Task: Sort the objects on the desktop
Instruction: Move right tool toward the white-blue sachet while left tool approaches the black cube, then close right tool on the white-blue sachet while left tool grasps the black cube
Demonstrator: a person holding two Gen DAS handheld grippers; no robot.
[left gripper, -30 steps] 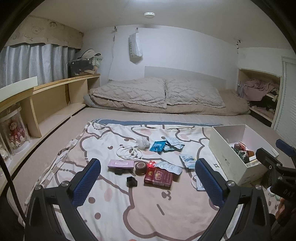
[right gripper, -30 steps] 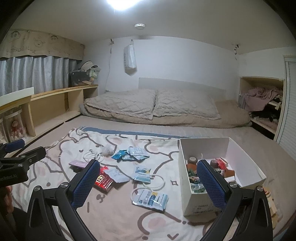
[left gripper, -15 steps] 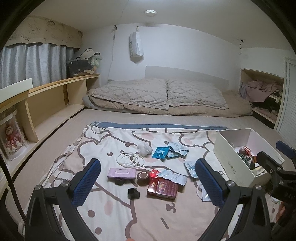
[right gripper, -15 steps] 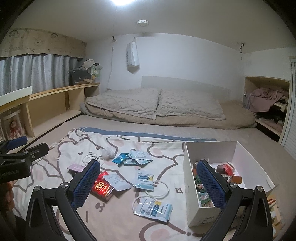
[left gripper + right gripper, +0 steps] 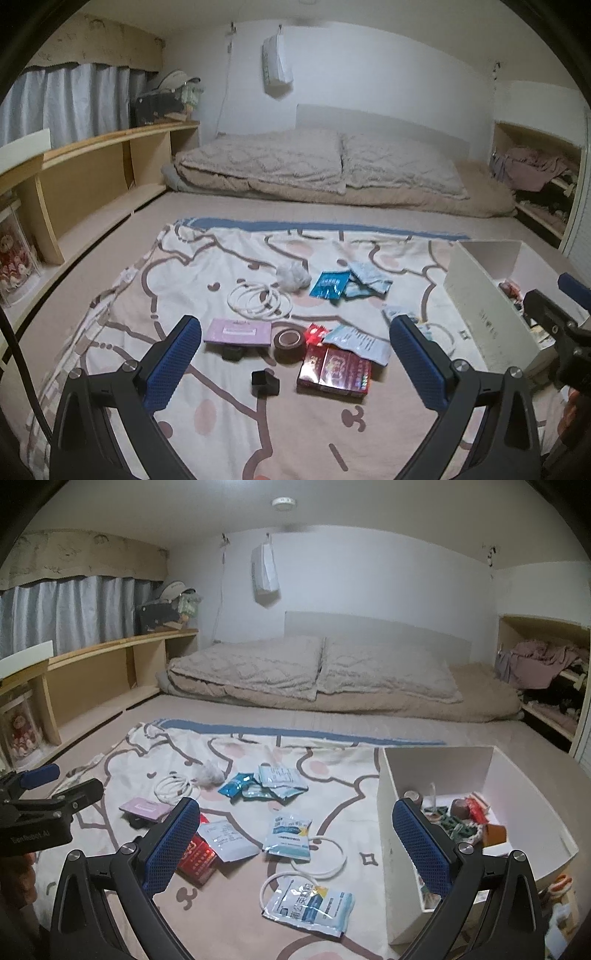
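Both grippers hovering between picks, small items waiting beside the white box.

The red packet, tape roll, pink card, cable coil and sachets are lying on the cartoon blanket left of the white box, which is already holding several things. The left gripper and right gripper are hanging spread wide and empty; next likely means lowering onto one item and carrying it boxward.

Two low forward views, shared blanket

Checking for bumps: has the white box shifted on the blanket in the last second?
No. The white box keeps its place beside the blanket's printed outline.
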